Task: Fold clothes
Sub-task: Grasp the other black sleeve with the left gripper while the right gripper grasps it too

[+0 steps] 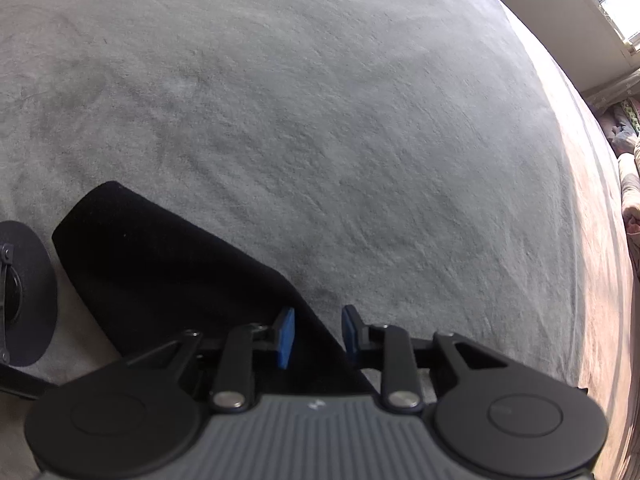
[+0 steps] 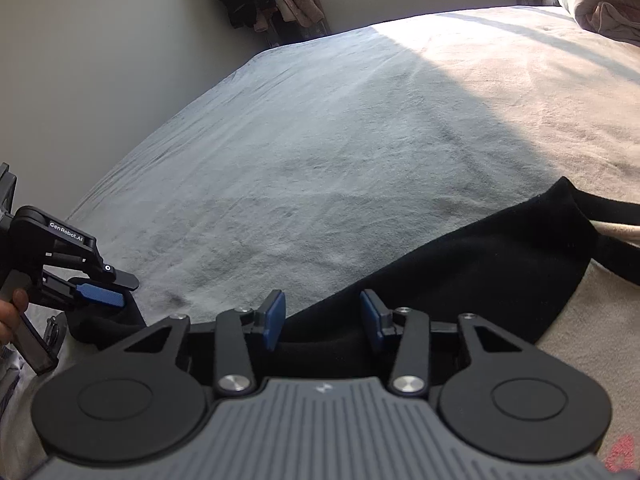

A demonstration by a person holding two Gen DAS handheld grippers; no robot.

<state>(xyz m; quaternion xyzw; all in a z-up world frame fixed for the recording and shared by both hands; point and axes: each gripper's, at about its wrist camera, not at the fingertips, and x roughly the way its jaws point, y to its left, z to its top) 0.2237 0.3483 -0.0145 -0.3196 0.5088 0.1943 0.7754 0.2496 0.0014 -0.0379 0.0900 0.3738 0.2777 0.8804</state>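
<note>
Garment (image 2: 460,264) edge hidden below jaws.

Left wrist view steep down, close over bed (image 1: 320,120); right shallower; both share black garment (image 1: 160,272).

A black garment (image 2: 460,272) lies spread flat on a grey bed, filling the lower right of the right wrist view and the lower left of the left wrist view.
</note>
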